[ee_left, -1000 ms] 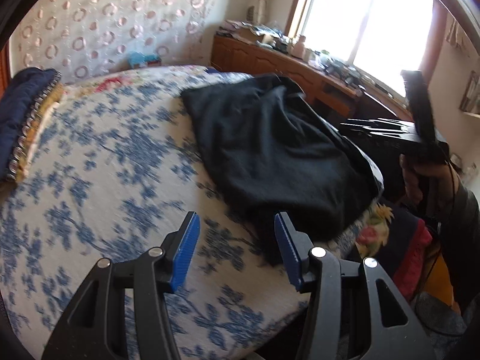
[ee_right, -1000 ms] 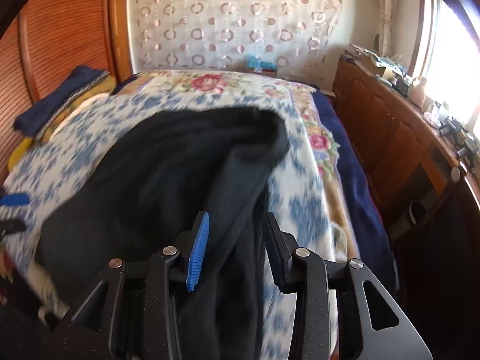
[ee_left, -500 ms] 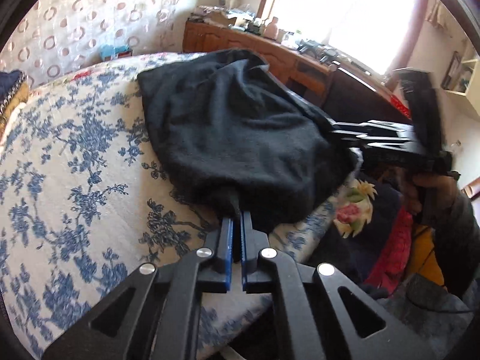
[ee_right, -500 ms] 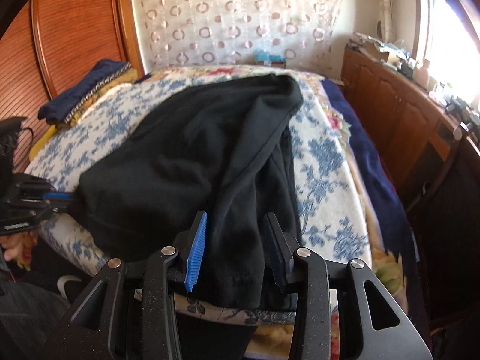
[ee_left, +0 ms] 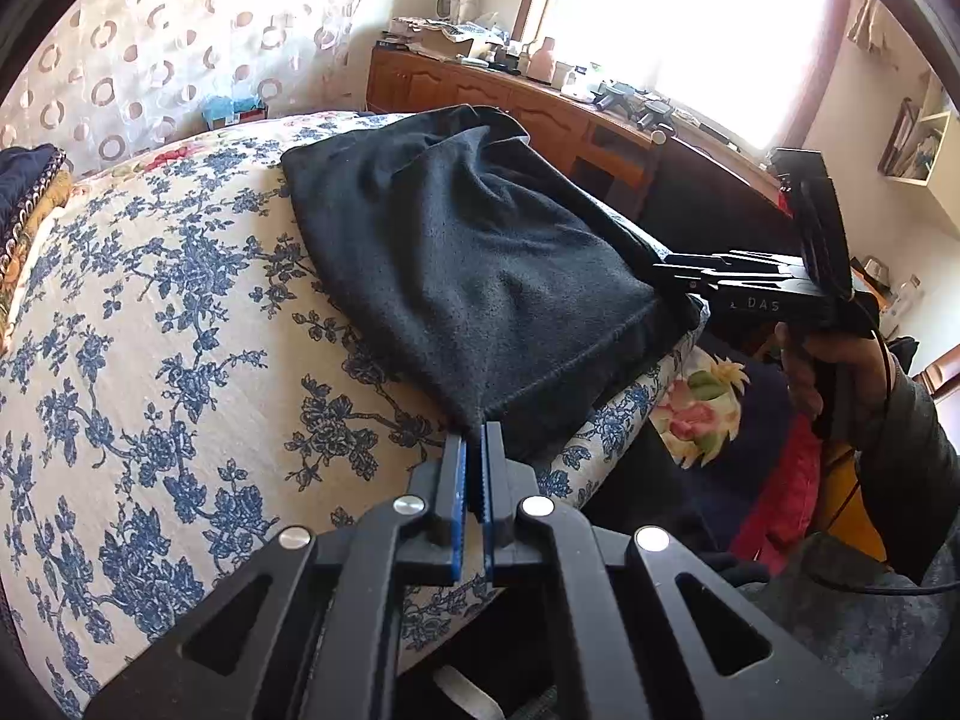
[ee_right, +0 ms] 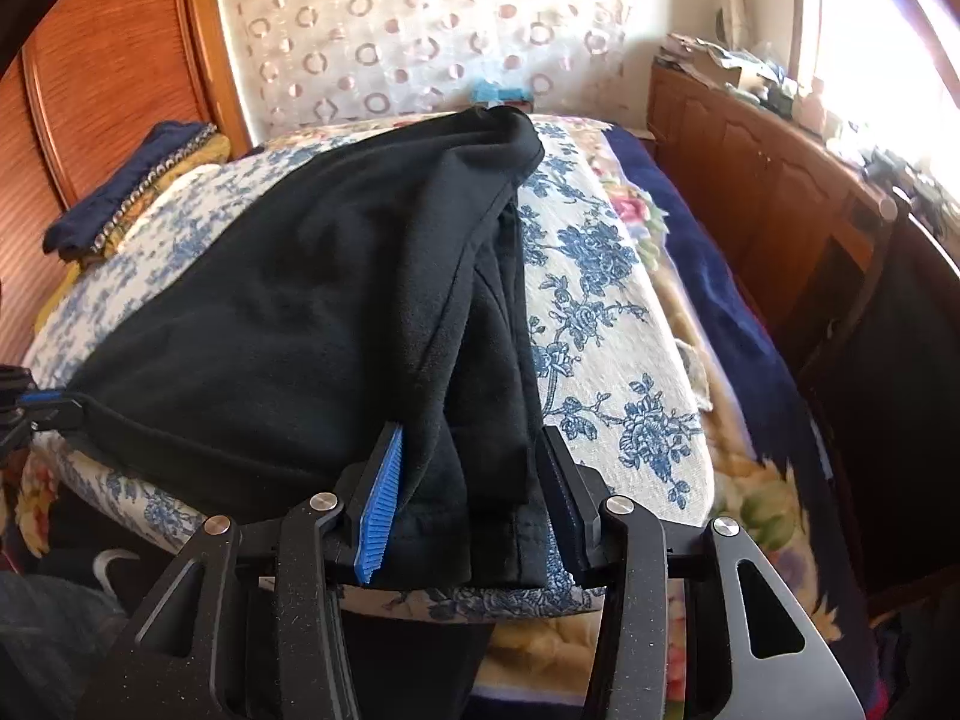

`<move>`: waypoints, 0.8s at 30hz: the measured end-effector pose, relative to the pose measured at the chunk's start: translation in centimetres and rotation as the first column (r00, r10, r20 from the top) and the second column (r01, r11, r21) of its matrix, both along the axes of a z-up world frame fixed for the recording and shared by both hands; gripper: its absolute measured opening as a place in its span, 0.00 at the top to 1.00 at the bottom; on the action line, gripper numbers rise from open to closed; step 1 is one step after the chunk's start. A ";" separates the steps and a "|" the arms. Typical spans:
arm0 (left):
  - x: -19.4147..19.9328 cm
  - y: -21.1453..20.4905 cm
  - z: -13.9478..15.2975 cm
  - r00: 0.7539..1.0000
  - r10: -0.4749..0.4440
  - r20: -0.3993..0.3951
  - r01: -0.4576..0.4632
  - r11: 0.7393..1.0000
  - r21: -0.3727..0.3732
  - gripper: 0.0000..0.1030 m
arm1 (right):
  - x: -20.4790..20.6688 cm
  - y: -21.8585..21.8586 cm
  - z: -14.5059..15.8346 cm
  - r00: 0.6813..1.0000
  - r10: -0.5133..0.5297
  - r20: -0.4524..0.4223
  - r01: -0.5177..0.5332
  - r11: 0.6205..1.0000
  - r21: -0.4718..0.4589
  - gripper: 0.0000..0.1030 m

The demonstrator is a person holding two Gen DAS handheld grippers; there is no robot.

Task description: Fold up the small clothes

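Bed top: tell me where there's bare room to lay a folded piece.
Bare floral bedspread lies between the black garment and the folded pile at the headboard, plus a strip on the garment's window side. The near edge is crowded by both hand-held grippers.

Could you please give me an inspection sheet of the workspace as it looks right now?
Surface: bed with a blue floral cover; a second flowered blanket shows along its edge.
Job's things: one black garment lies crumpled on the cover, its near part hanging over the bed's edge.
Clutter: folded navy pile at the headboard side; small blue box against the curtain.
Grippers: left gripper shut on a corner of the garment's hem; right gripper open, jaws either side of a bunched fold.
Cables: a black cable runs below the right hand.
Surroundings: wooden cabinet crowded with small items under a bright window; patterned curtain behind.
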State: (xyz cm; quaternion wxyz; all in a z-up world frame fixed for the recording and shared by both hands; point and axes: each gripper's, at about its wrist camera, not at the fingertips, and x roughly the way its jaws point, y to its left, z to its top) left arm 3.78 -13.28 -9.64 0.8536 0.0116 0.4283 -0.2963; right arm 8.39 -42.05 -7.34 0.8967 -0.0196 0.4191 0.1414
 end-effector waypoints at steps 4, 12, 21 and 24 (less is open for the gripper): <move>0.3 0.2 -0.3 1.000 0.004 -0.010 -0.005 1.000 -0.010 1.00 | -0.2 0.7 0.0 0.999 0.050 0.006 -0.050 0.999 0.007 0.95; 0.4 -0.1 -0.6 1.000 0.003 -0.012 -0.003 1.000 -0.006 1.00 | -0.7 -1.3 1.1 0.998 -0.021 0.053 0.023 0.999 -0.023 0.99; 0.6 0.2 0.2 1.000 -0.006 0.009 0.006 1.000 -0.009 1.00 | -0.4 -1.2 0.6 0.999 -0.026 0.030 0.027 0.999 -0.018 0.51; 0.4 0.2 0.4 1.000 -0.009 0.017 0.009 1.000 -0.017 1.00 | -0.1 -1.2 -0.2 1.000 -0.016 -0.016 0.016 1.000 0.010 0.51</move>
